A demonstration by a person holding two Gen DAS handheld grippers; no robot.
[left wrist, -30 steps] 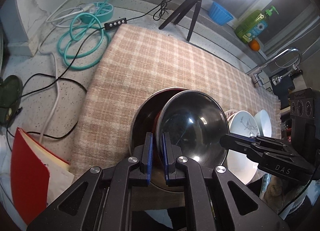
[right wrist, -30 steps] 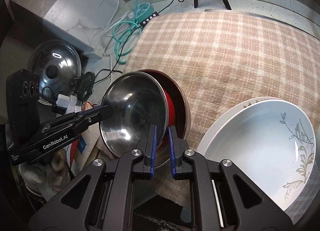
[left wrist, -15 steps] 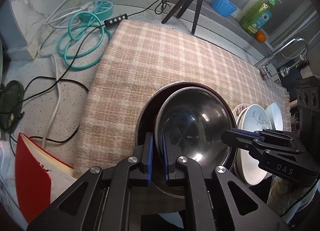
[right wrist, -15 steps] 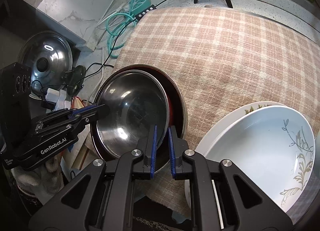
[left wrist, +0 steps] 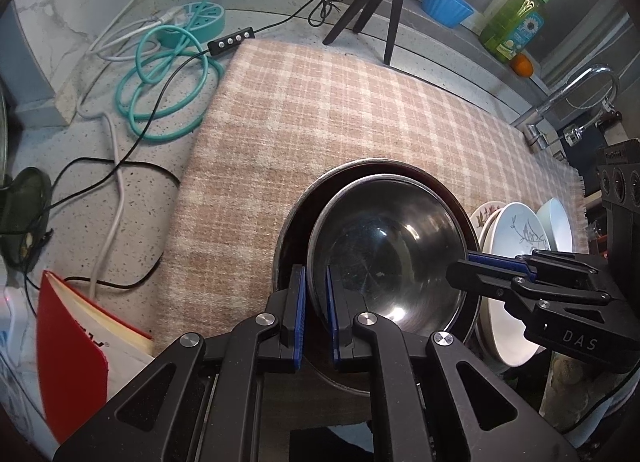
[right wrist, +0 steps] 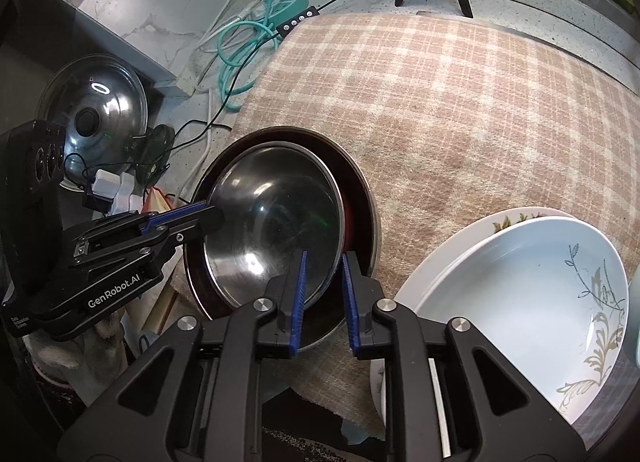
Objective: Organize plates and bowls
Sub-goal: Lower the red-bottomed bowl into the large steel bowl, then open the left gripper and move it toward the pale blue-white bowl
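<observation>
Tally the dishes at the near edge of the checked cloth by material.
Metal bowls: 2, a steel bowl nested in a red-lined bowl
White ceramic dishes: 3, a floral plate, a branch-patterned dish and a pale bowl
Total: 5

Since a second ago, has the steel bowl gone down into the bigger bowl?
Yes. The steel bowl has sunk flat into the red-lined bowl on the checked cloth, and the right gripper has opened.

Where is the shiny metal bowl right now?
In both wrist views the shiny metal bowl sits nested inside the bigger dark bowl on the checked cloth, just left of the white flowered plates.
</observation>
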